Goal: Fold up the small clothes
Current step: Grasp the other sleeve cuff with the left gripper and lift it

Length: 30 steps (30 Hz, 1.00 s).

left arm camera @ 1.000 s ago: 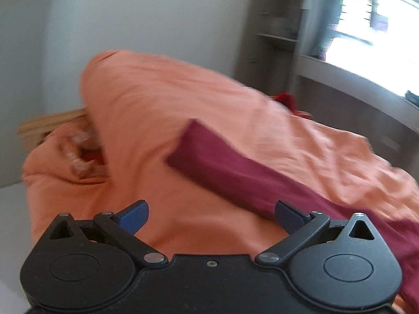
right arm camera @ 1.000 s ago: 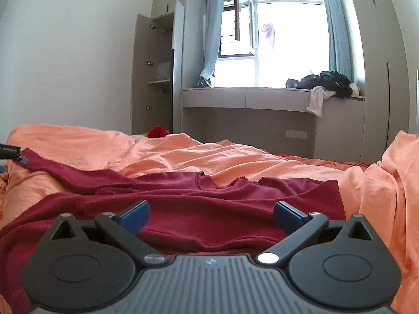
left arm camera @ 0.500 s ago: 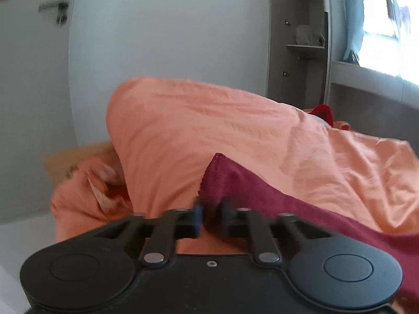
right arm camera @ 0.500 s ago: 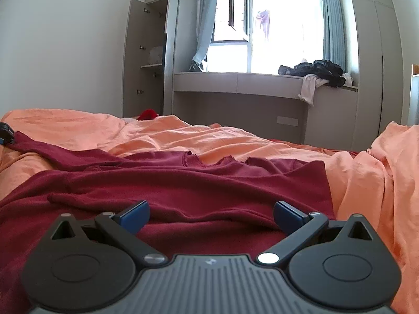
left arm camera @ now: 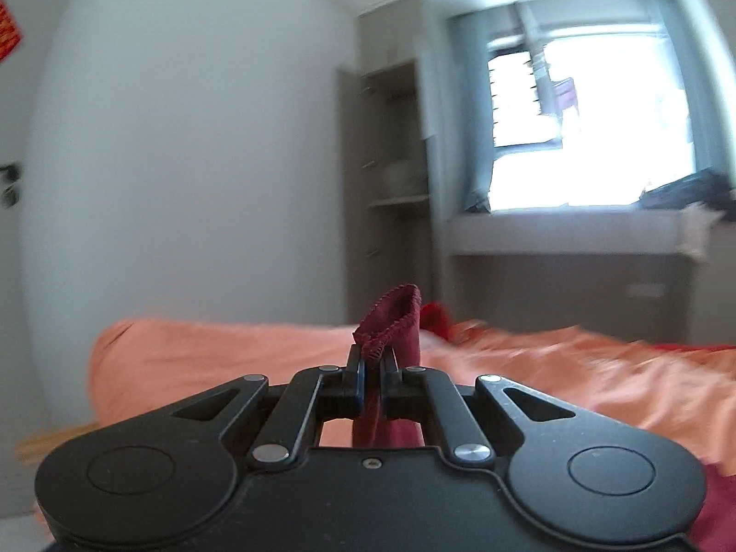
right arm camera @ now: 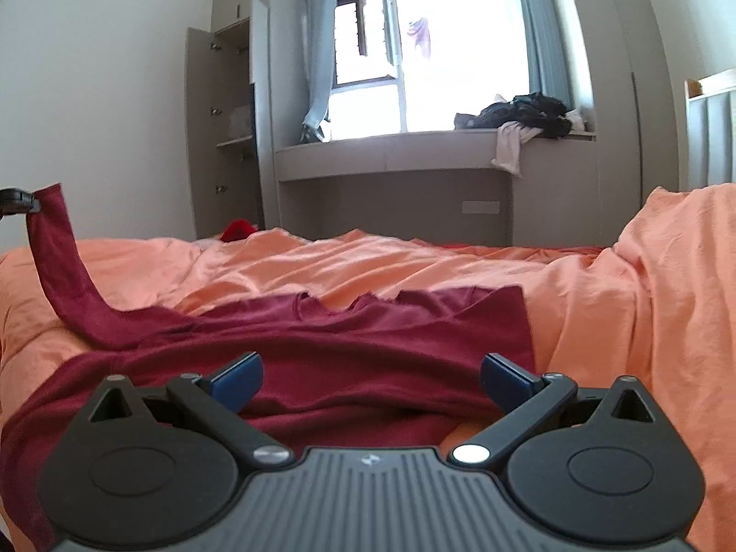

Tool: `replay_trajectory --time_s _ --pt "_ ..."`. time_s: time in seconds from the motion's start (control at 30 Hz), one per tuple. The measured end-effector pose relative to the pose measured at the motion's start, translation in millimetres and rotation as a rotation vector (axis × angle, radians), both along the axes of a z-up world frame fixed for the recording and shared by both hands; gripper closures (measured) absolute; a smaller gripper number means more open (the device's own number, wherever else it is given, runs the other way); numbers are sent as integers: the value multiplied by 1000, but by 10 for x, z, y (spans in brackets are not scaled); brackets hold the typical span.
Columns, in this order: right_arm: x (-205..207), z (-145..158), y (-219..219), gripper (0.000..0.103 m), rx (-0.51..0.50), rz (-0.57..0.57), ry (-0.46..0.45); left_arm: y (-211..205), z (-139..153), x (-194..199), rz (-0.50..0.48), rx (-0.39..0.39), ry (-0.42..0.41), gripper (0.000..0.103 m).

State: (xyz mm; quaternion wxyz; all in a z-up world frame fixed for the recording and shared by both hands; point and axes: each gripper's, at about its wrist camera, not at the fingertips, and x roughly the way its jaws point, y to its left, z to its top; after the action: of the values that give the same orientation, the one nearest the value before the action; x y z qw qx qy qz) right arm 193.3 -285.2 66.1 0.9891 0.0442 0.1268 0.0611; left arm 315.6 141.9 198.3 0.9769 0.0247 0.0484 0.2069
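Since a second ago our left gripper (left arm camera: 372, 368) has clamped the sleeve cuff (left arm camera: 391, 322) and lifted it off the orange bedsheet (right arm camera: 414, 267). We count one dark red long-sleeved top (right arm camera: 322, 345) — its body spread flat on the bed. Our right gripper (right arm camera: 370, 375) hovers level above its hem, jaws wide apart — holding nothing.

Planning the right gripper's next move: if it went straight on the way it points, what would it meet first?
Probably the dark red long-sleeved shirt lying on the orange bedsheet: the open right gripper hovers low over it, pointing along the bed. Depth is unclear.
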Motion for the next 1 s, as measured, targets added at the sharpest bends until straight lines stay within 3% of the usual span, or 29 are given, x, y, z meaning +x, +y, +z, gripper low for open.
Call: replay_trajectory --time_s 0.23,0.4,0.53,0.67,0.73,0.83,1.0 --pt "-75 138 -118 0 -11 -58 -41 -1035 115 -298 -311 90 -71 98" --pt "-73 162 -251 0 -30 -132 -48 -1715 -85 -521 -528 122 -58 97" --pt "-31 170 -433 0 -5 -186 -41 -2134 -371 -711 -682 94 7 97" --pt "14 181 -590 0 25 -218 -26 -2444 -777 -807 -828 37 135 97" --pt "31 187 -633 0 38 -226 -28 -2547 -989 -855 -887 50 196 97" --pt "48 186 -644 0 45 -224 -24 -2612 -1281 -849 -936 57 296 95" --pt "109 155 -570 0 39 -209 -9 -2598 -1574 -926 -972 25 354 84"
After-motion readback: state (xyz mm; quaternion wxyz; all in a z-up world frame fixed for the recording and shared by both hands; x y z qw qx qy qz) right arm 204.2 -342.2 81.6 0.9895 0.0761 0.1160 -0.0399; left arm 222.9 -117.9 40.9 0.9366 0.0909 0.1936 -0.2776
